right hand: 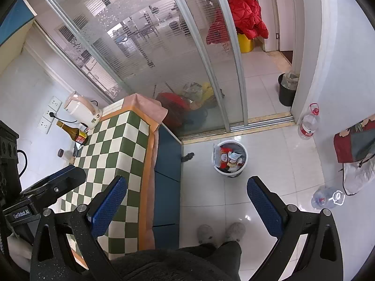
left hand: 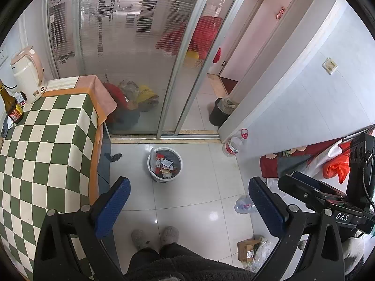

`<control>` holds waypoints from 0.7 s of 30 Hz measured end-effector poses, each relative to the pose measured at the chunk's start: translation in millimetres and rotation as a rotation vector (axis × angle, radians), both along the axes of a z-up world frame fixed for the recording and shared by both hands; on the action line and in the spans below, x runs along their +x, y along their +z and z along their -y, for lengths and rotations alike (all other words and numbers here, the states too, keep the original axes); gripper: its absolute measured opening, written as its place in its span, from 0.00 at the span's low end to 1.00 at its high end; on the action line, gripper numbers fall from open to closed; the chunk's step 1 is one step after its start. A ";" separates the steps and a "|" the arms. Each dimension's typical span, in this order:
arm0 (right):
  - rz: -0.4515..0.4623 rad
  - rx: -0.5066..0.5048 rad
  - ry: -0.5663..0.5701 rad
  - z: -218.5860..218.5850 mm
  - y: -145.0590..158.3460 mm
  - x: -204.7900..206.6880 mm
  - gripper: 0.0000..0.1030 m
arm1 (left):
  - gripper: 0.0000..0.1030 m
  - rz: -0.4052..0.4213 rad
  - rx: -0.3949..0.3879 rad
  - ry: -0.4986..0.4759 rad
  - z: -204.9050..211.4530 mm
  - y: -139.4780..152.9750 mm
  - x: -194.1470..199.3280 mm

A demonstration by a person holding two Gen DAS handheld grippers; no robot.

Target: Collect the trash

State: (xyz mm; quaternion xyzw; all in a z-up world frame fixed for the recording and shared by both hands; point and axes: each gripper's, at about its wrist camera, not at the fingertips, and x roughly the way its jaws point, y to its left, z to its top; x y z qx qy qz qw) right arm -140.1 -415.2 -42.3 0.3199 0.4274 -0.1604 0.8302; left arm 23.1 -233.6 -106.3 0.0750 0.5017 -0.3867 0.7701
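Note:
A white trash bin [left hand: 164,164] stands on the tiled floor, holding several wrappers; it also shows in the right wrist view [right hand: 229,158]. My left gripper [left hand: 187,201] is open and empty, held high above the floor in front of the bin. My right gripper [right hand: 186,199] is open and empty, also high, between the table edge and the bin. An empty clear bottle [left hand: 243,207] lies on the floor to the right; it also shows in the right wrist view [right hand: 327,197]. A cardboard box with crumpled plastic [left hand: 249,249] lies near my feet.
A table with a green checked cloth [left hand: 46,154] stands left, bearing a kettle [left hand: 28,75] and a brown bottle [left hand: 11,107]. A glass sliding door [left hand: 131,58] is behind the bin. A large water bottle [left hand: 234,145] and a black bin [left hand: 220,112] stand by the wall.

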 end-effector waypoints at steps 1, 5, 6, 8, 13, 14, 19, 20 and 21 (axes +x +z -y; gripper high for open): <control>0.000 0.000 0.001 -0.5 0.0 0.2 1.00 | 1.00 0.001 0.000 0.000 -0.1 0.0 0.0; -0.001 0.003 0.008 -0.3 -0.9 0.9 1.00 | 1.00 -0.005 0.000 -0.003 1.4 0.0 -2.2; -0.001 0.004 0.009 -0.5 -1.2 1.2 1.00 | 1.00 -0.007 -0.001 -0.003 2.0 -0.2 -1.9; -0.003 0.003 0.009 -0.8 -1.6 1.6 1.00 | 1.00 -0.010 -0.002 -0.001 2.3 -0.2 -1.8; -0.002 0.004 0.008 -0.4 -1.3 1.7 1.00 | 1.00 -0.014 -0.004 -0.002 3.4 0.0 -2.0; -0.003 0.002 0.010 0.3 -1.1 1.6 1.00 | 1.00 -0.014 -0.004 -0.002 4.2 0.1 -2.1; -0.003 0.005 0.010 0.6 -1.2 1.9 1.00 | 1.00 -0.024 -0.003 -0.007 6.3 -1.2 -1.5; -0.003 0.007 0.009 0.5 -1.5 2.1 1.00 | 1.00 -0.026 -0.003 -0.008 6.9 -1.3 -2.0; -0.003 0.004 0.010 1.7 -0.8 2.0 1.00 | 1.00 -0.027 -0.003 -0.010 7.2 -1.6 -2.7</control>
